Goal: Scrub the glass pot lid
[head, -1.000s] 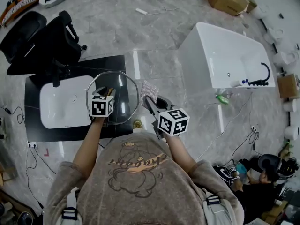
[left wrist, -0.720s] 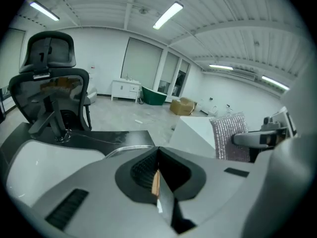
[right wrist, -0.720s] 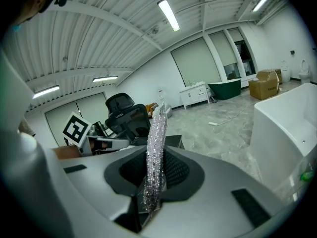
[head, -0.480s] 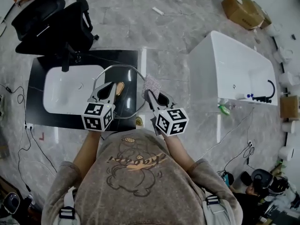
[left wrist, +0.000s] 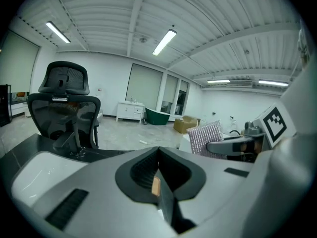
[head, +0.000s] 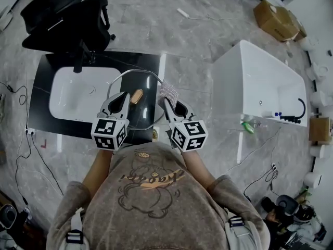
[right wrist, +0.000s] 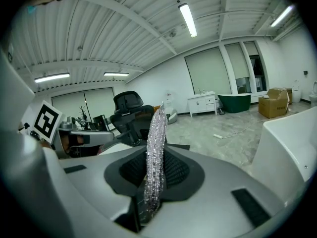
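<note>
– Head view puts you at a black counter (head: pixel 41 120) with a white basin (head: pixel 73 95) sunk into it. All round it is a grey marbled floor (head: pixel 156 30). You hold the glass pot lid (head: pixel 147 108) over the right end of that counter, just right of the basin.

– Yes, and your left tongs (left wrist: pixel 159 177) are closed tight on the lid's edge. Its amber knob (head: pixel 137 96) shows at the middle of the glass.

– Your right tongs (head: pixel 166 104) are busy too. They are clamped on a silvery scrubbing pad (head: pixel 167 92), which stands on edge between the jaws.

– That pad is just beside the lid's right rim. Whether pad and rim touch, none of your views settles.

– Look past the counter. A black office chair (head: pixel 73 20) stands at its far side, backrest toward you.

– Well off to your right sits a white bathtub (head: pixel 260 77) with a black tap (head: pixel 297 107) at its near end. A cardboard box (head: pixel 276 20) lies on the floor beyond it.

– The left gripper view gives you the room itself. You have a ribbed white ceiling (left wrist: pixel 99 14) overhead with long strip lights (left wrist: pixel 164 42) lit.

– At the far wall in that view you can see a dark green tub (left wrist: pixel 157 117) next to a low white cabinet (left wrist: pixel 130 110). Pale blinds (left wrist: pixel 143 86) hang above them.
</note>
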